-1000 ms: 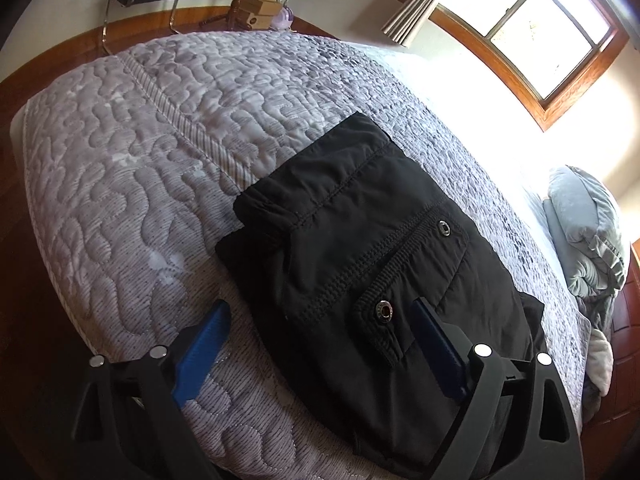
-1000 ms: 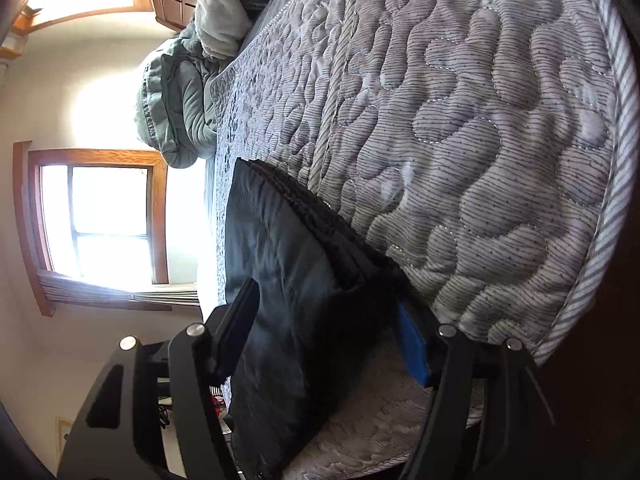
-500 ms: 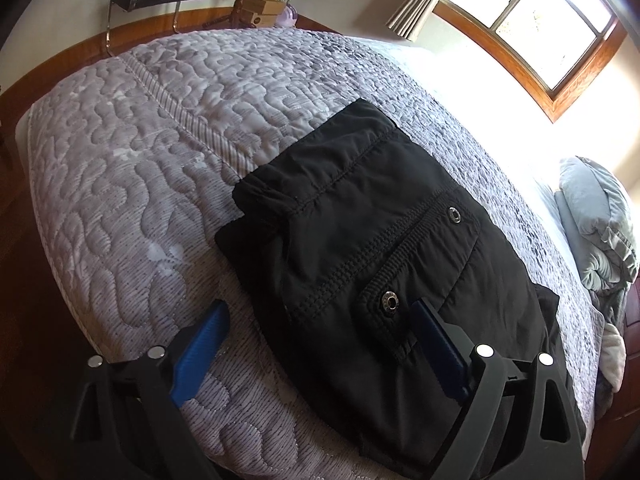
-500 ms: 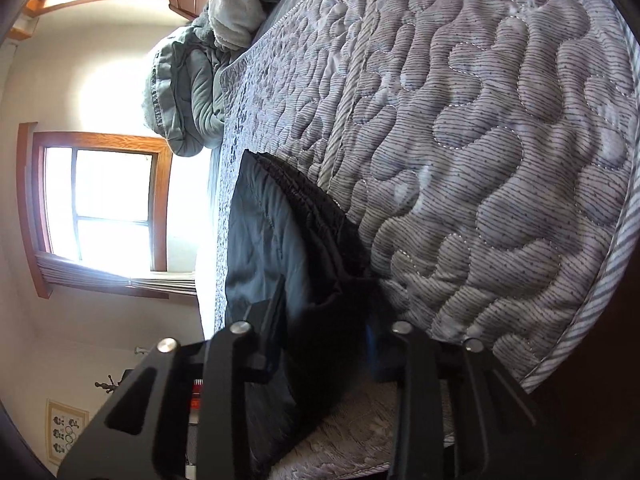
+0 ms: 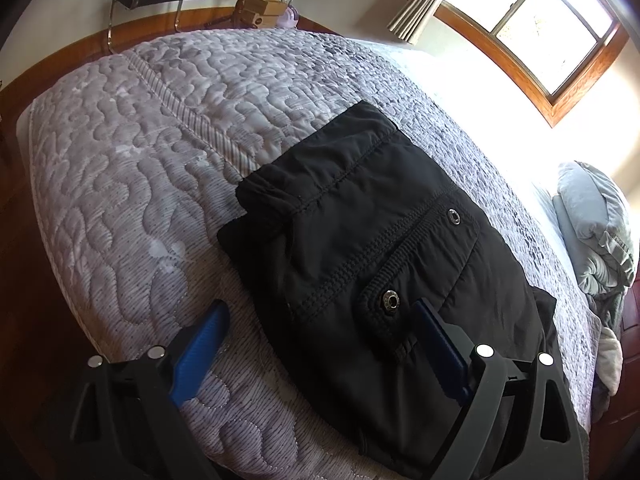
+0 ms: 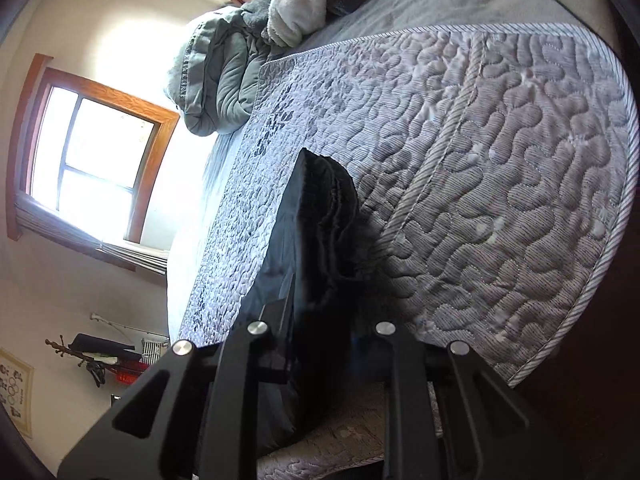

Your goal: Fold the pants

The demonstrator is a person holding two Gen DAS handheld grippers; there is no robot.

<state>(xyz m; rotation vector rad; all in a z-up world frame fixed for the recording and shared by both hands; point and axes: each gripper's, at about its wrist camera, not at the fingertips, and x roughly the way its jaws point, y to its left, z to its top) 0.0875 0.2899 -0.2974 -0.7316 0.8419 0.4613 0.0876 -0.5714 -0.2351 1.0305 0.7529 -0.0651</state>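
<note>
Sunlit bedroom with a wood-framed window (image 5: 532, 32); a grey quilted bedspread (image 5: 140, 168) covers the bed, and on it, near the front edge, lies a folded pair of black woven pants (image 5: 360, 240) with snap pockets. Soft, light and limp, the stacked layers will likely sag and slide apart unless pinched through the whole thickness at an edge. Its long axis runs from the near edge away toward the window. The left gripper (image 5: 320, 344) hovers spread wide, one blue pad over the fabric. The right gripper (image 6: 320, 344) has just been closing and appears to pinch the bundle's dark side edge
</note>
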